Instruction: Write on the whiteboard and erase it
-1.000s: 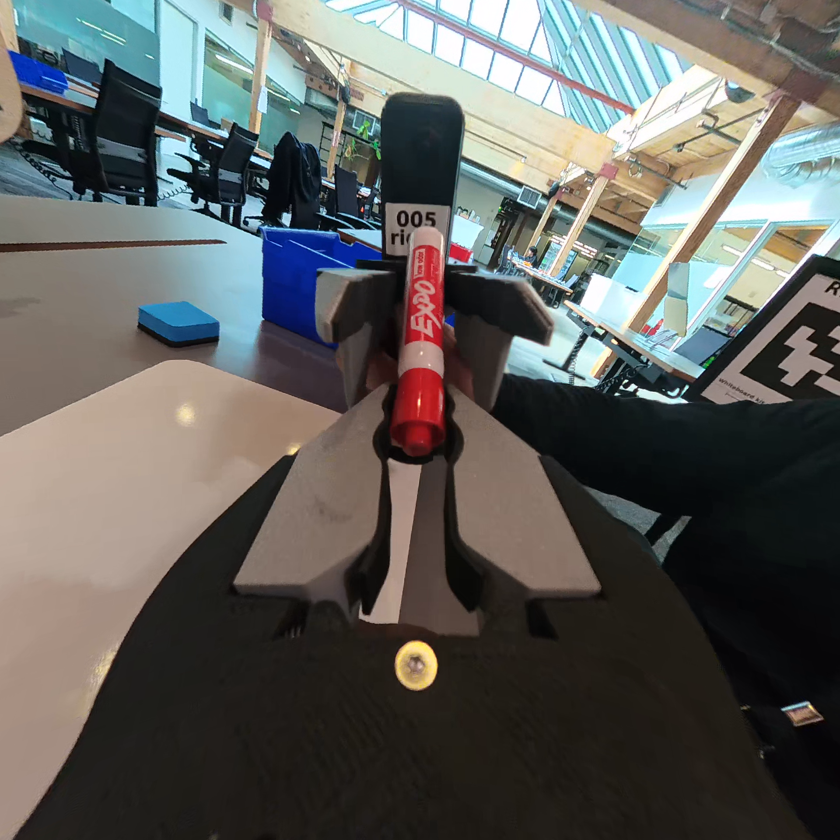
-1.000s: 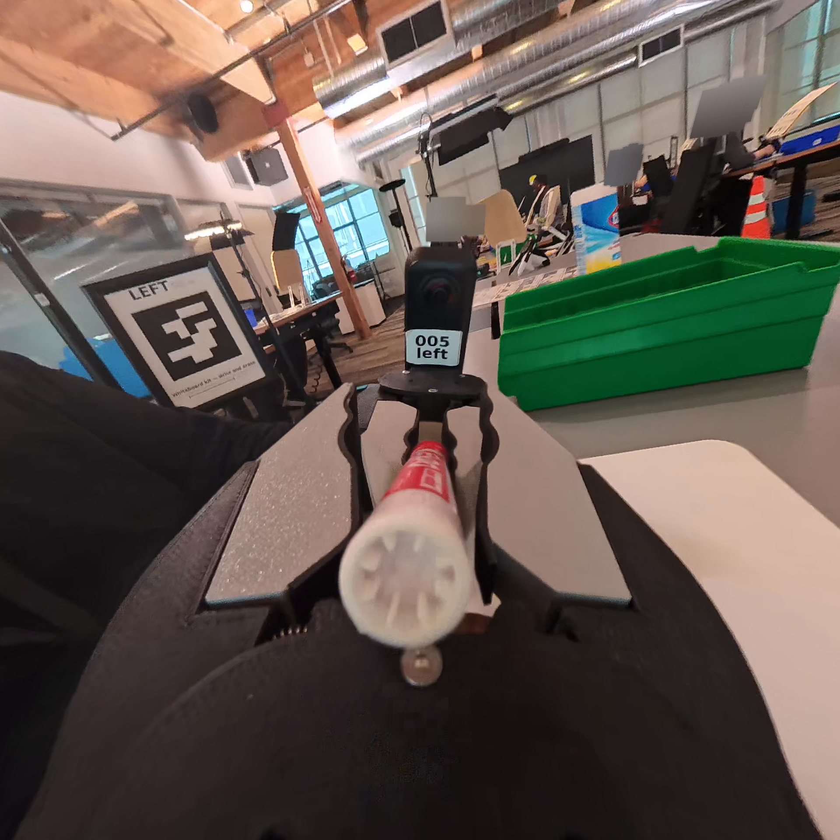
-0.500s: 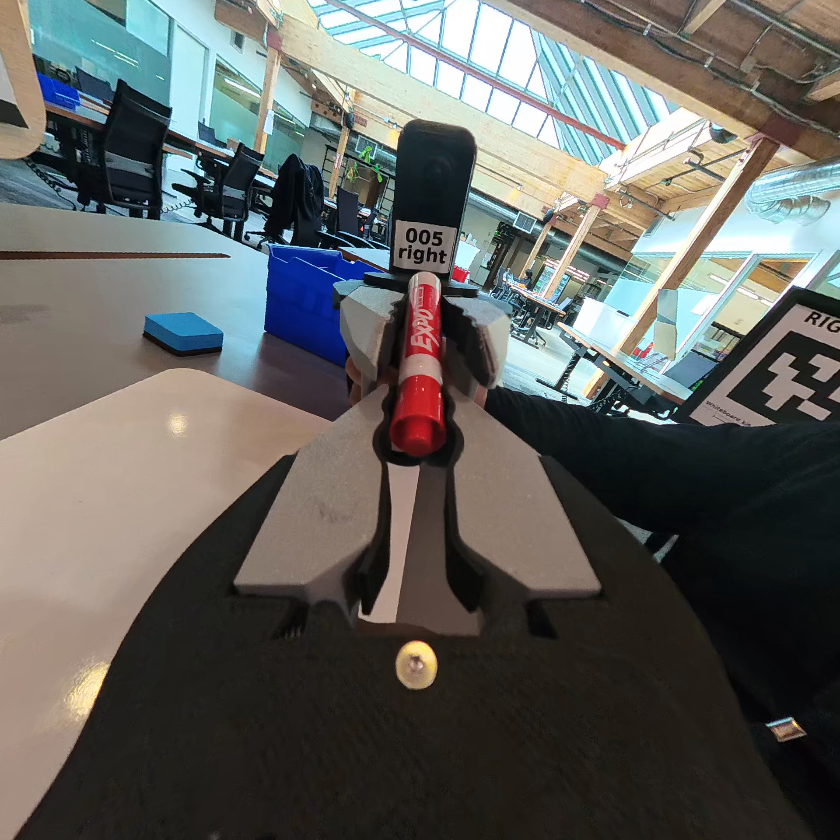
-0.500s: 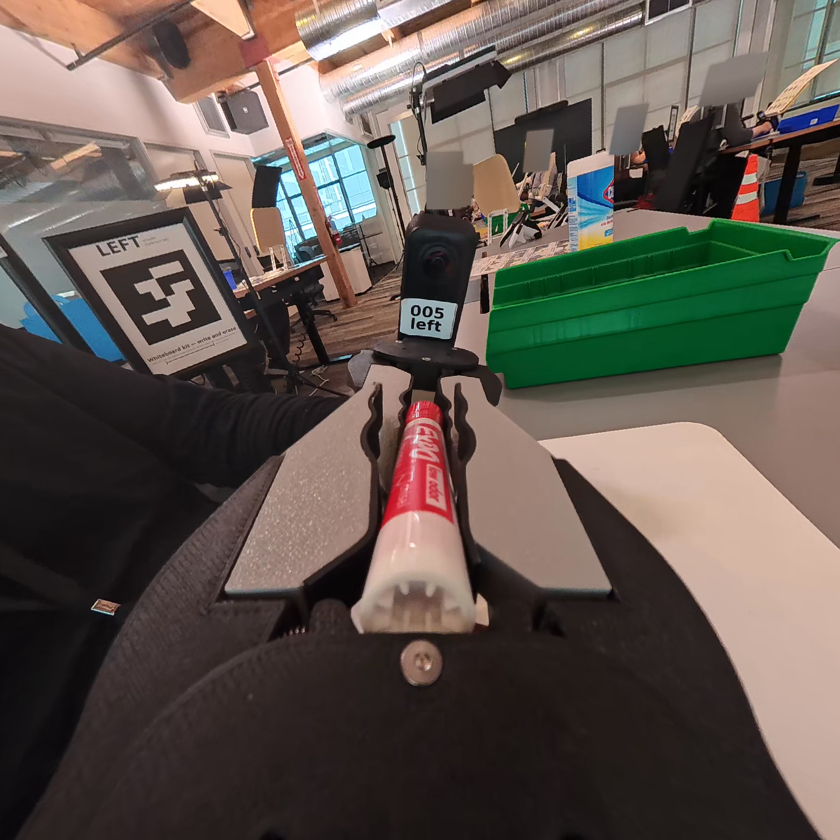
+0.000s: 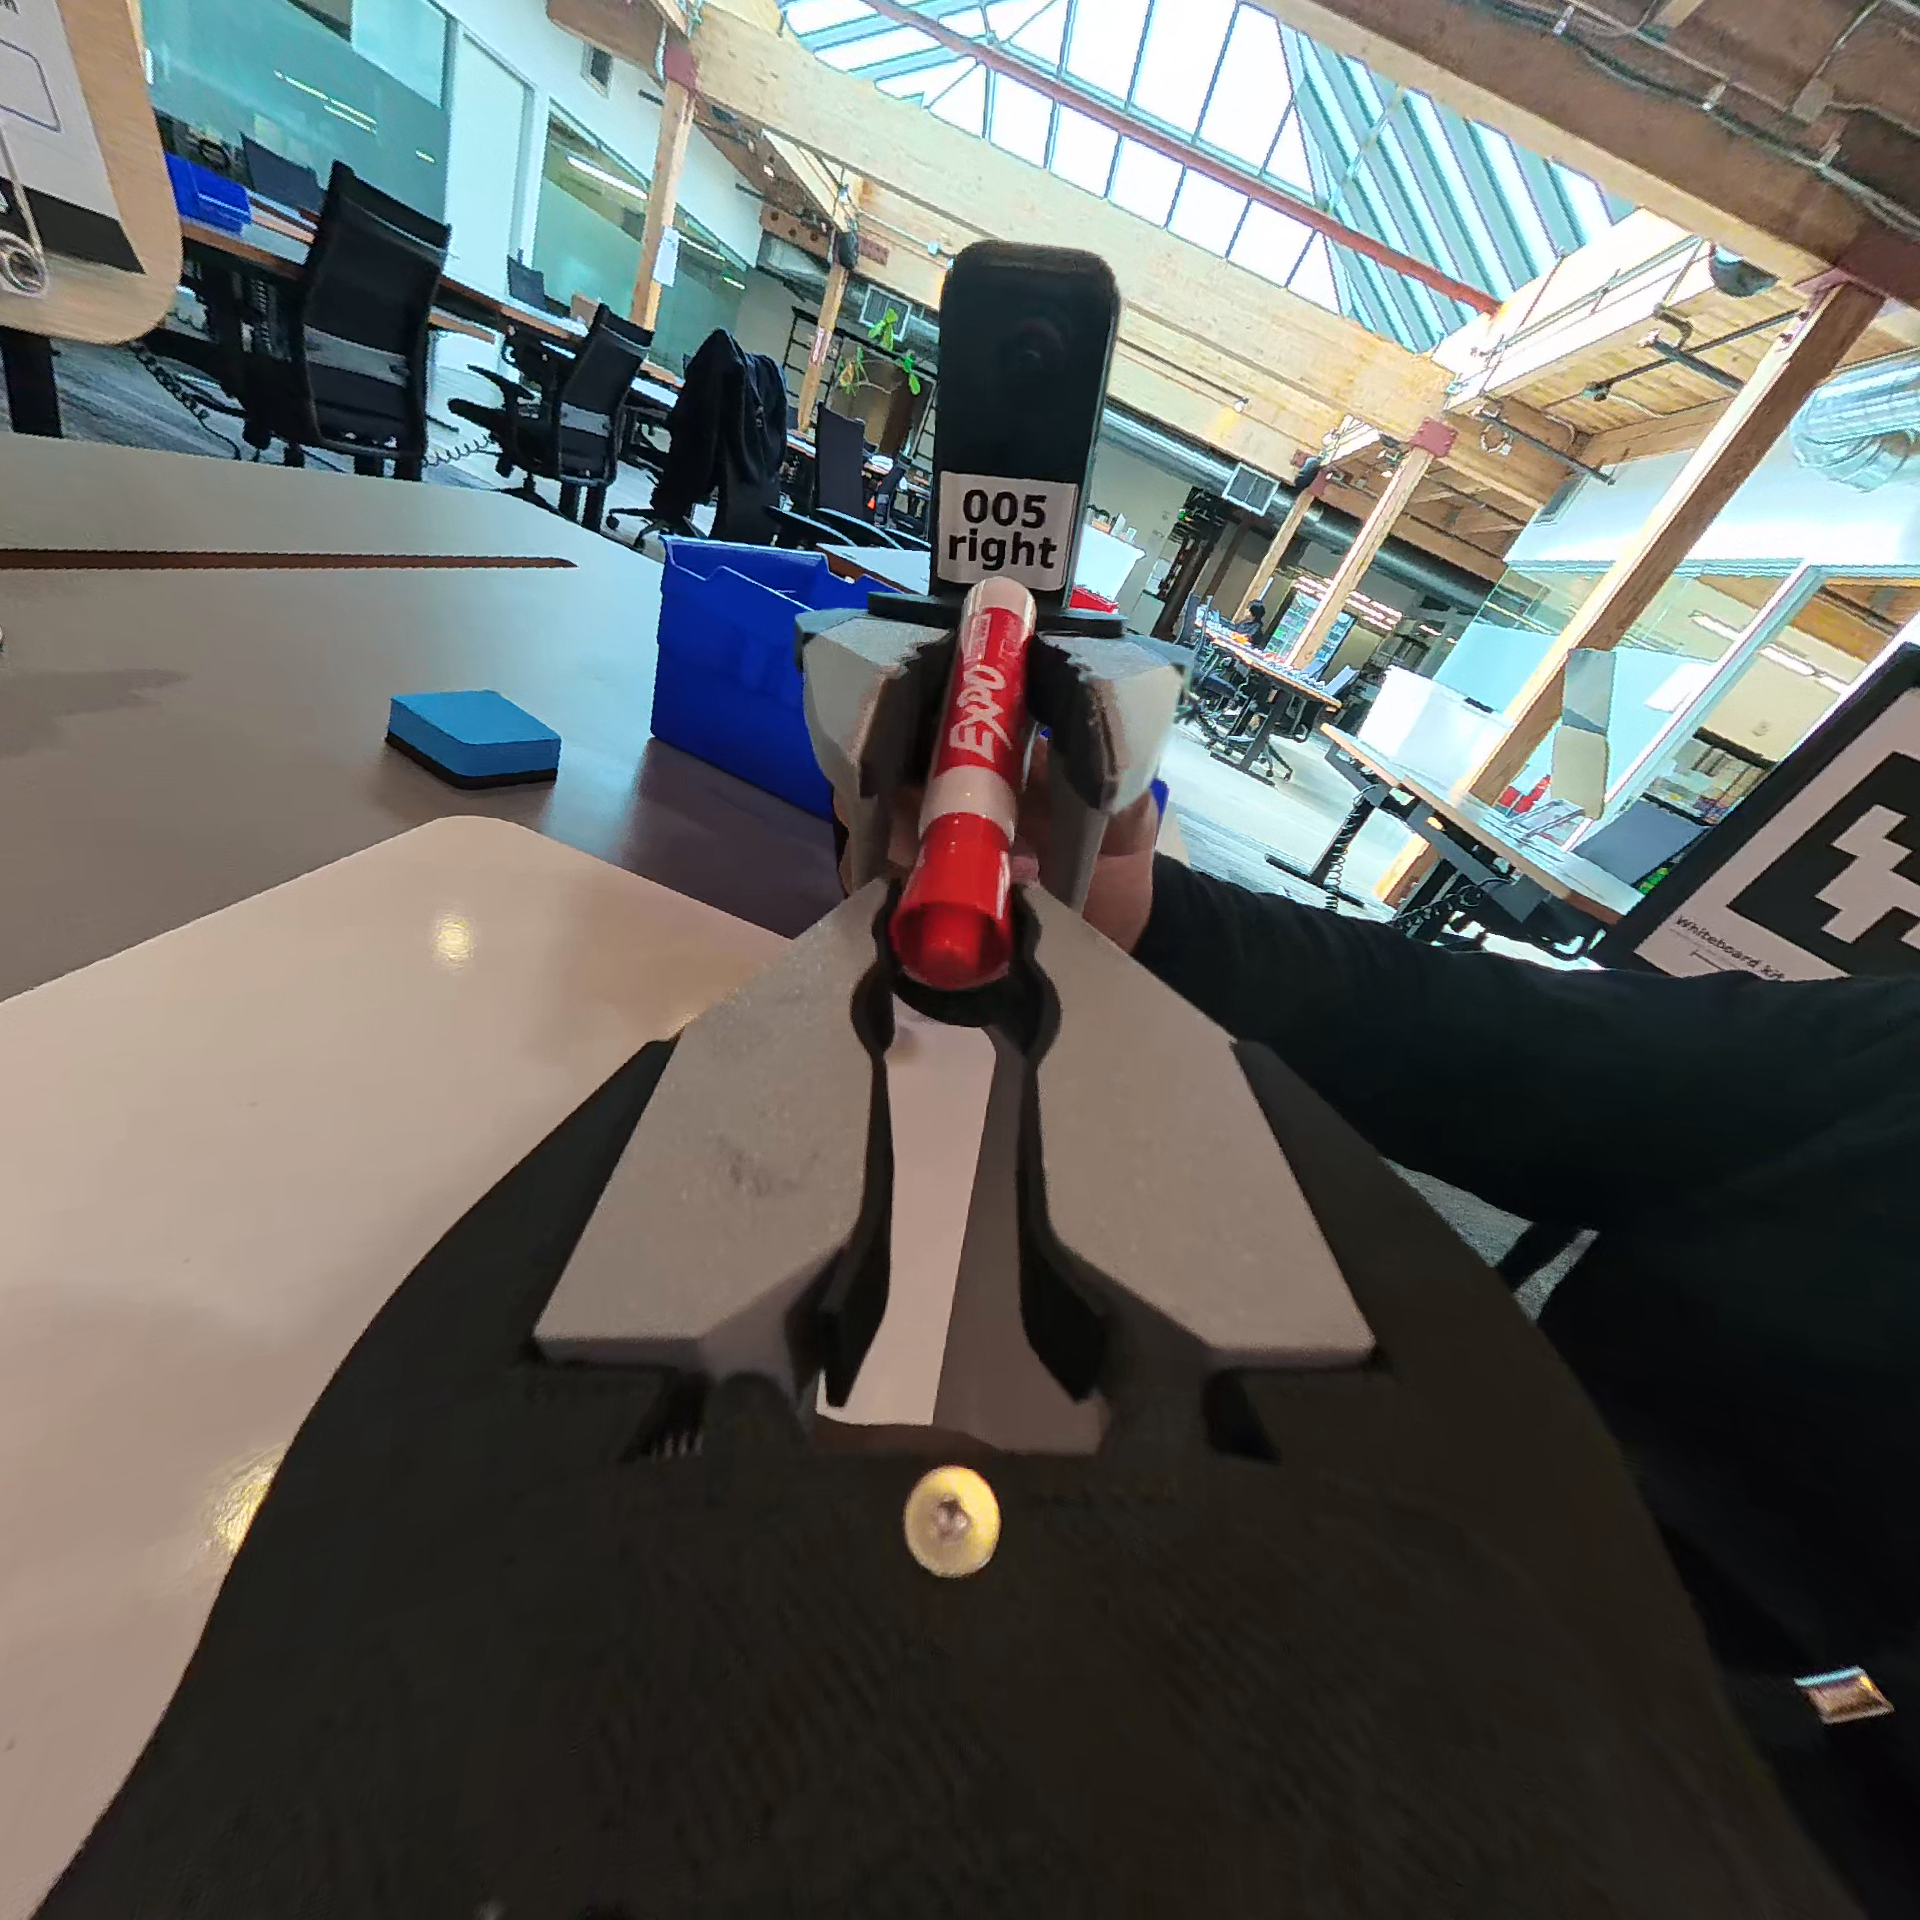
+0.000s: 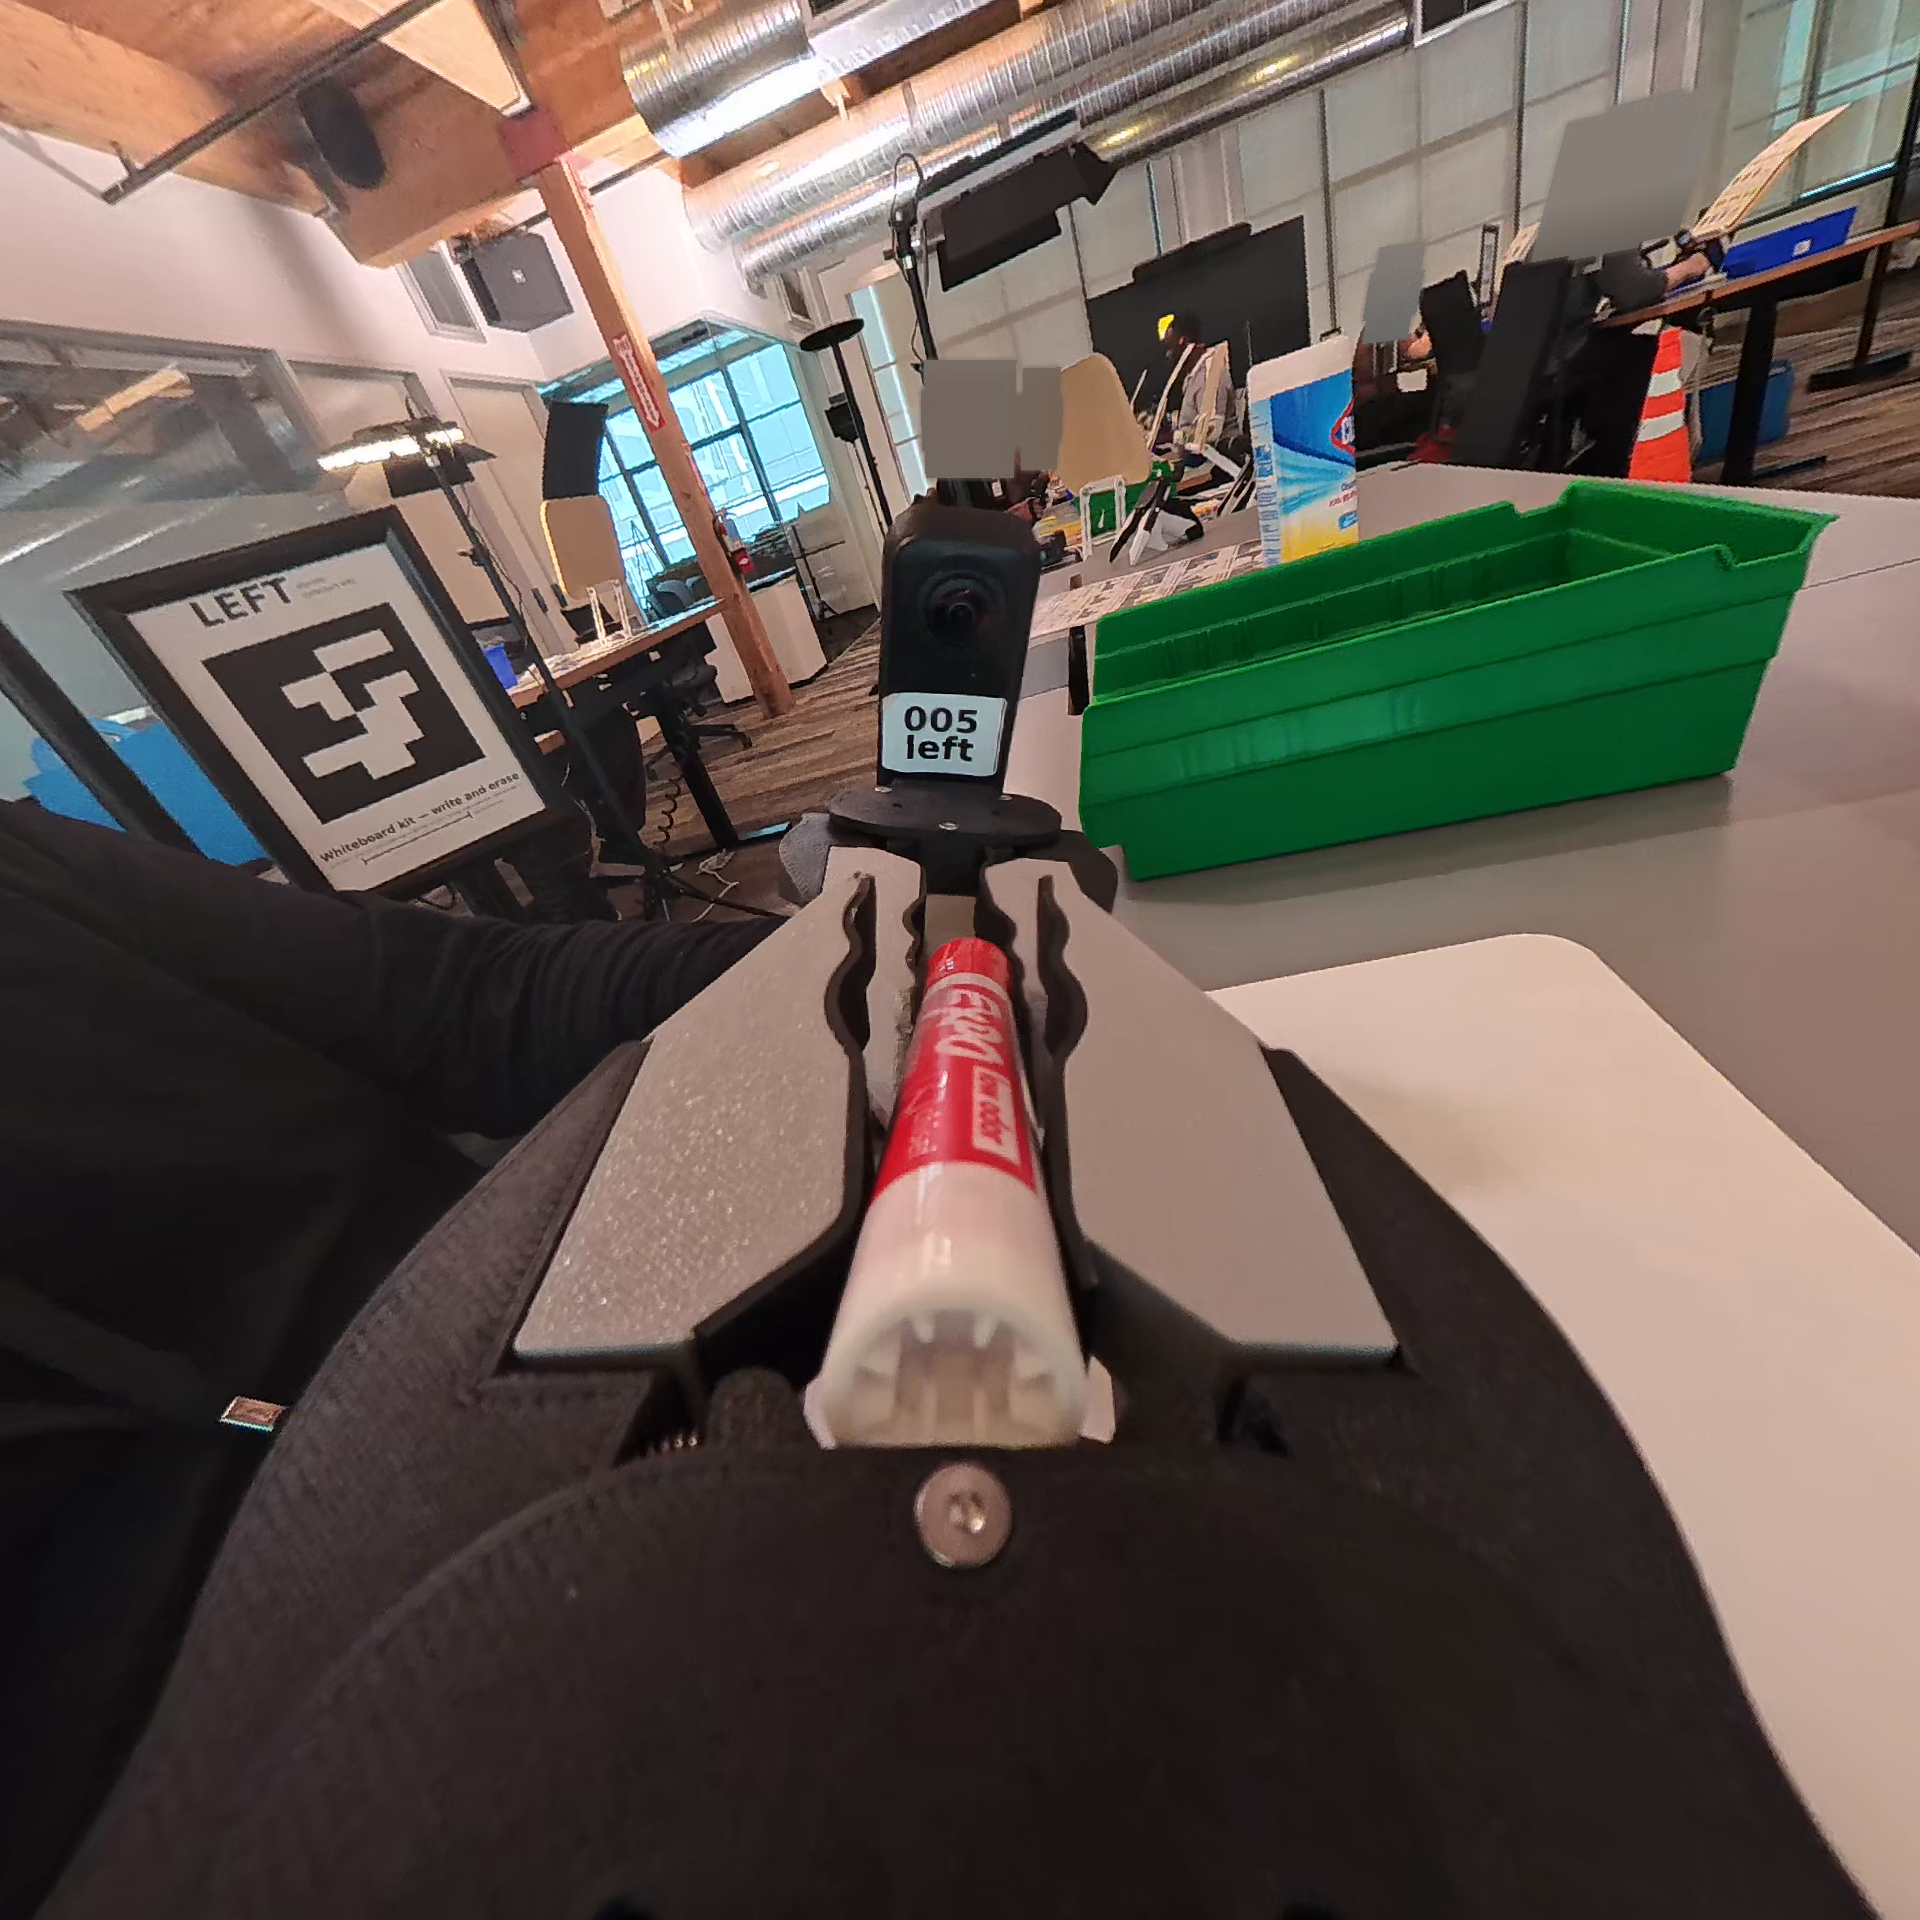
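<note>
A red-capped whiteboard marker (image 5: 975, 743) is held level between my two grippers, which face each other above the near edge of the white whiteboard (image 5: 312, 1091). My left gripper (image 5: 951, 966) is shut with its tip notch around the red cap (image 5: 948, 914). My right gripper (image 6: 951, 909) is shut on the marker's barrel (image 6: 961, 1101), and the white tail end points at its camera. The whiteboard (image 6: 1558, 1195) shows no writing. A blue eraser (image 5: 473, 732) lies on the table beyond the board.
A blue bin (image 5: 727, 675) stands behind the eraser. A green bin (image 6: 1434, 727) and a wipes canister (image 6: 1304, 457) stand beyond the board's other end. Framed marker signs (image 5: 1818, 852) (image 6: 332, 707) stand at the table's edge. A person's black sleeve (image 5: 1455, 1091) reaches across. The left gripper's tips are roughly 4 centimetres from the right gripper's. It is some 25 centimetres from my left tips to the blue eraser (image 5: 473, 732).
My right gripper's fingers closed in on the marker barrel. The marker's tail dropped from tilted up to lying level between them. The cap stayed in my left gripper's tips.
</note>
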The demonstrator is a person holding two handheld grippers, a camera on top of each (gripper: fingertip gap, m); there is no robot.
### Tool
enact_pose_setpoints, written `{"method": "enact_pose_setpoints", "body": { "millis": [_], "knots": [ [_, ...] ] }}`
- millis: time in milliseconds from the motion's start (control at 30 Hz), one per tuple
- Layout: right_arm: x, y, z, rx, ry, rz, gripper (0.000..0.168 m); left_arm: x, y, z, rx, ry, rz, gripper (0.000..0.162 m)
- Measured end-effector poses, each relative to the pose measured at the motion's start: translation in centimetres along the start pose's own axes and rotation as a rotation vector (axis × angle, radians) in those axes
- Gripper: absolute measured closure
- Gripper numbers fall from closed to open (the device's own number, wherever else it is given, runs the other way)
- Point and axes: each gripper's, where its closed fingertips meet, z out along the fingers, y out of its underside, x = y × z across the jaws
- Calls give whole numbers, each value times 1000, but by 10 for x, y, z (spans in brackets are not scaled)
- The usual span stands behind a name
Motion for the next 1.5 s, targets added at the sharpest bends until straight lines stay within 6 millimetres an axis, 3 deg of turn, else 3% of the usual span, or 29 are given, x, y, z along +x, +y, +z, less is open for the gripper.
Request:
{"method": "enact_pose_setpoints", "body": {
  "millis": [300,467,1500],
  "knots": [
    [0,13,2,-79,3,-40,140,1,-4,-2,14,0,24,146],
    [-6,12,1,-91,-7,-82,140,6,-5,-2,11,-14,105,146],
    [-14,6,-5,-67,-112,14,140,19,-11,-5,48,45,137,145]
  ]
}}
